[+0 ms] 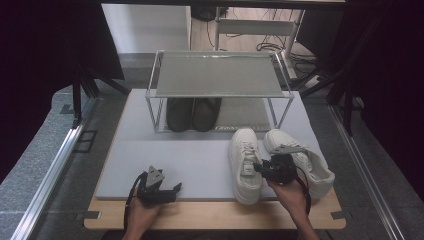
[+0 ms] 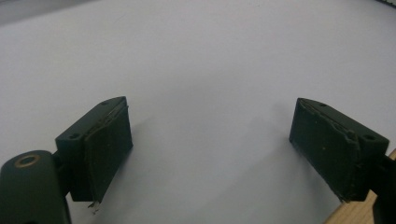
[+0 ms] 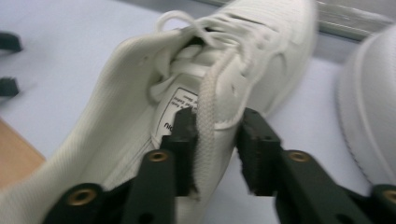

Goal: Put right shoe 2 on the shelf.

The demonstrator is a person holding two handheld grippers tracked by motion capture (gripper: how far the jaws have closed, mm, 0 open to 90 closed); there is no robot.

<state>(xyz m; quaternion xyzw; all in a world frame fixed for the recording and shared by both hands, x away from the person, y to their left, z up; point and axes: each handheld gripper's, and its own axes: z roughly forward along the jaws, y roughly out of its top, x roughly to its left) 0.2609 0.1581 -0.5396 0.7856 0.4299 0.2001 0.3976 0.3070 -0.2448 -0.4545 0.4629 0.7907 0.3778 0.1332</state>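
Right gripper [image 3: 215, 149]: jaws astride the collar wall of the left of 2 white lace-up leather sneakers [image 1: 246, 165], closed on it, 1 pad inside the opening, 1 outside. Sneaker lies on the pale grey mat [image 1: 200, 165], its mate [image 1: 310, 165] just beside. Left gripper [image 2: 210, 149]: jaws wide apart, nothing between, near the mat's front edge.
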